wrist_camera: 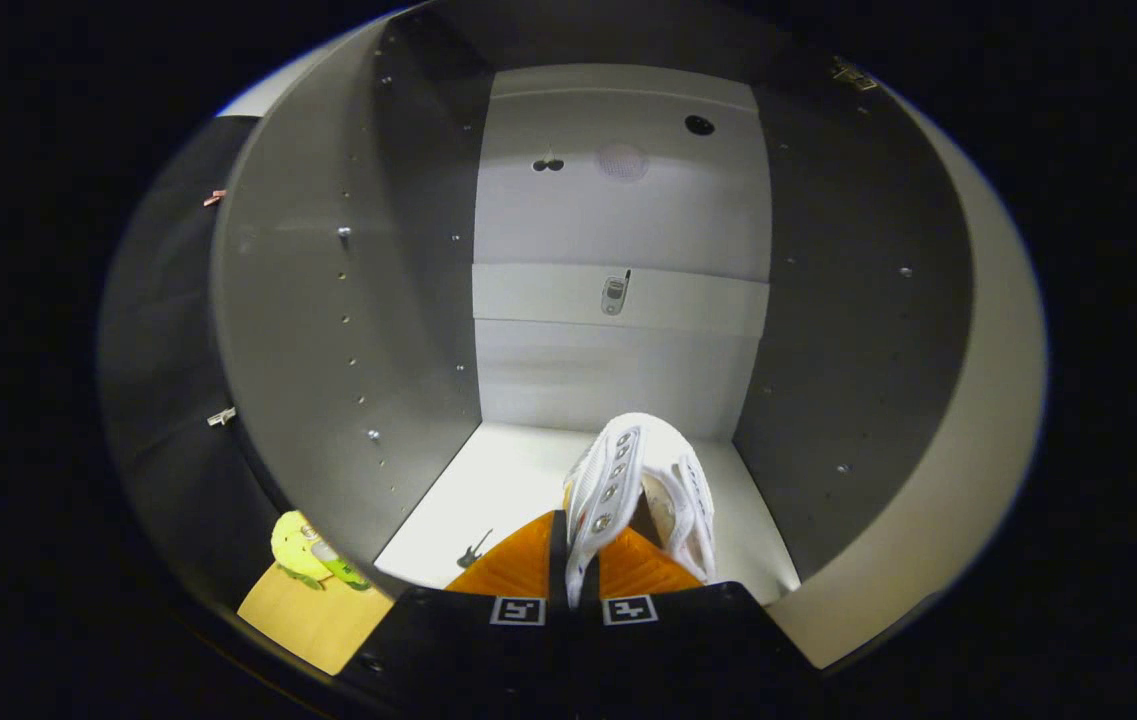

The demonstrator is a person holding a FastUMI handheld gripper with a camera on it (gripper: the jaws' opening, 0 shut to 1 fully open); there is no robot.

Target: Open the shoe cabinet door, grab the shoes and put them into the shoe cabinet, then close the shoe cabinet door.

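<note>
**Shoe held inside the open cabinet, not yet set down**

I am looking straight into the shoe cabinet (618, 230), and its door is already open, so that first step looks done. The door itself is hard to tell apart from the side walls; a pale panel curving away at three o'clock may be it, but I cannot say for certain.

My gripper (574, 560) is at six o'clock, with its two orange fingers (513, 565) pressed close on a white shoe (643, 485). They pinch a thin edge of it, near the row of lace holes, and the rest of the shoe rises just ahead of the fingertips, tilted toward one o'clock. The shoe hangs over the white cabinet floor (508, 480), near the front; whether it touches that floor, I cannot tell.

At twelve o'clock the back wall is pale, with a small dark hole high up and a small fitting on a cross strip at its middle. Grey side walls dotted with peg holes stand at nine and three o'clock.

At seven o'clock, outside the cabinet, a yellow-green thing (306, 550) lies on a wooden surface (313, 615); it could be another shoe, but it is too small to tell.

By my judgement the task is about halfway: this shoe remains to be set down and let go, any other shoe fetched, and the door closed.
</note>
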